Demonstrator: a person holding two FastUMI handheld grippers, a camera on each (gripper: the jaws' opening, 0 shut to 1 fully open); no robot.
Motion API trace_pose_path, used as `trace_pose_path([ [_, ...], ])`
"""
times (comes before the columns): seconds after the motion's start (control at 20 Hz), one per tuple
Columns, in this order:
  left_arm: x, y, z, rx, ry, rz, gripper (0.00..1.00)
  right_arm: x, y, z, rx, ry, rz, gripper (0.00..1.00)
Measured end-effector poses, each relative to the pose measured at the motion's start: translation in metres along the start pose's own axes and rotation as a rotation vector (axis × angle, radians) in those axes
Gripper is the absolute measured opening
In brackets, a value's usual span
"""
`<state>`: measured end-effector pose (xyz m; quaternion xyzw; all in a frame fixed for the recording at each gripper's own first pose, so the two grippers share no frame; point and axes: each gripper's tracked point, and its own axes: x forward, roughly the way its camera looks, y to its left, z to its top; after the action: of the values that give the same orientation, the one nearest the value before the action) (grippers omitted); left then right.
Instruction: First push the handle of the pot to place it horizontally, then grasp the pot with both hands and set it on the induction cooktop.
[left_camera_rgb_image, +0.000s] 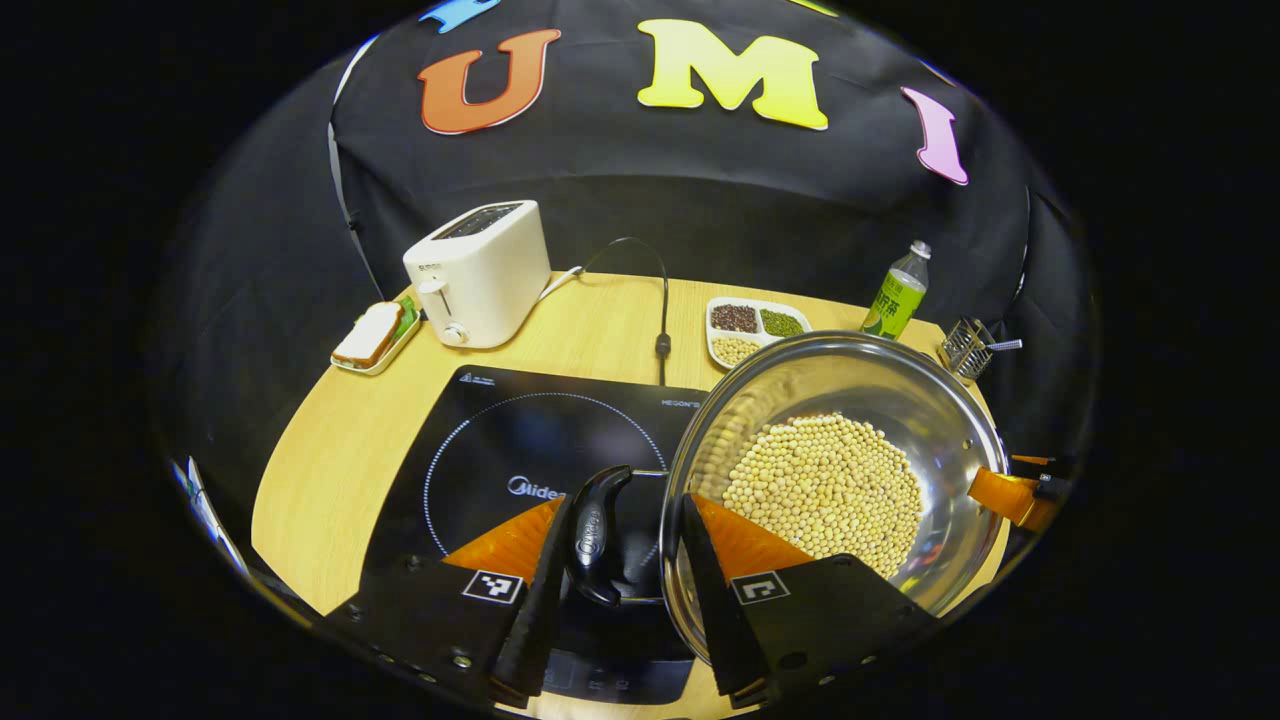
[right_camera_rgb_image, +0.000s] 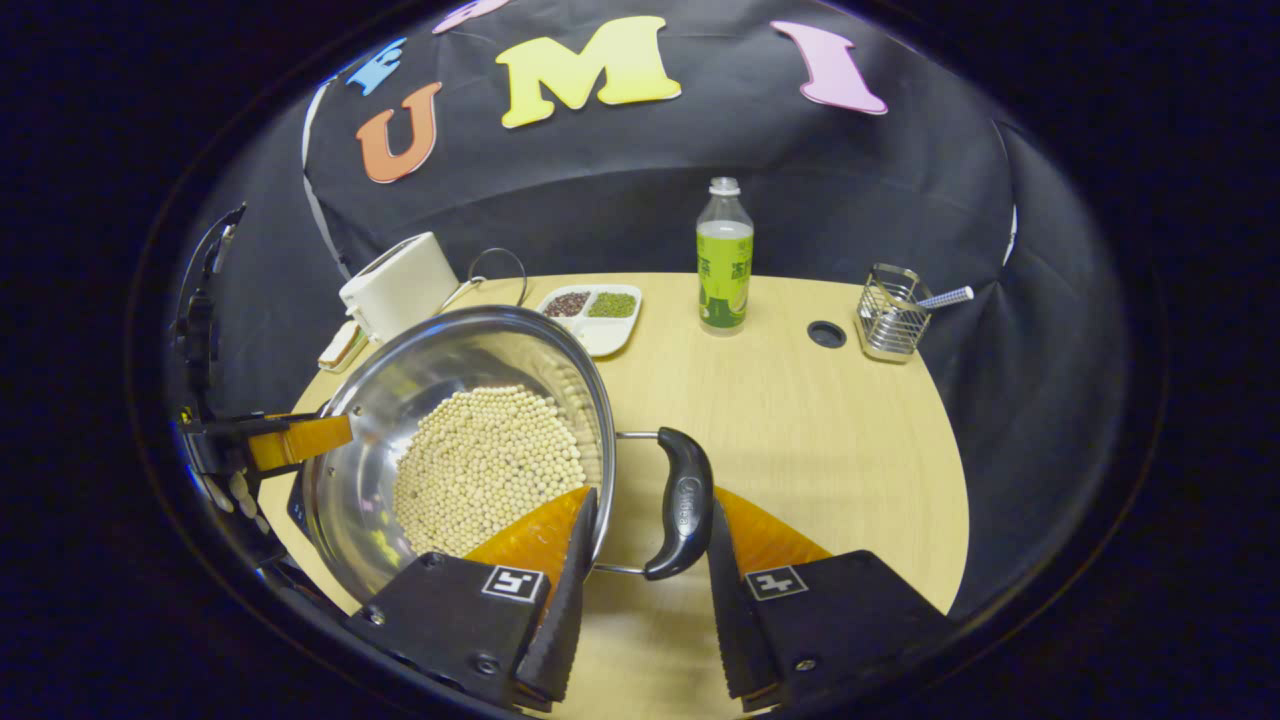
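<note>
The pot (left_camera_rgb_image: 835, 480), steel and holding a bed of pale beans (left_camera_rgb_image: 825, 490), sits between the two grippers, with one black loop handle on each side. In the left gripper view the left gripper (left_camera_rgb_image: 620, 600) has its fingers straddling the left handle (left_camera_rgb_image: 597, 535), which runs away from the camera between them; the fingers stand open around it, with a sliver of gap on each side, so I judge the handle bracketed and not yet clamped, though the fisheye makes contact hard to rule out. In the right gripper view the right gripper (right_camera_rgb_image: 645, 610) stands likewise about the right handle (right_camera_rgb_image: 683, 503), fingers apart, the handle lying lengthwise between them. The induction cooktop (left_camera_rgb_image: 520, 460) lies to the left of the pot, on the left gripper's side, and the pot's left edge already overlaps its glass; the coming carry therefore runs leftward, with the left hand nearer the target. The left gripper view supplies the cooktop's ring and the far orange finger of the right gripper at the pot's opposite rim. The right gripper view supplies the bare table (right_camera_rgb_image: 800, 440) beyond the pot, a green bottle (right_camera_rgb_image: 724, 262) and a wire rack (right_camera_rgb_image: 890, 312), well apart from the path.
</note>
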<state>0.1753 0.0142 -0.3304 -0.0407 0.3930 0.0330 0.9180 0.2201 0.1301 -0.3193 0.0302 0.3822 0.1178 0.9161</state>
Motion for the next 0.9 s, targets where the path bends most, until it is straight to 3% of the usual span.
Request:
trace_pose_path([
  [0.9,-0.012,0.127,0.007,0.009,-0.017,0.036,0.61,0.008,0.134,-0.002,0.023,0.000,0.034,0.58],
])
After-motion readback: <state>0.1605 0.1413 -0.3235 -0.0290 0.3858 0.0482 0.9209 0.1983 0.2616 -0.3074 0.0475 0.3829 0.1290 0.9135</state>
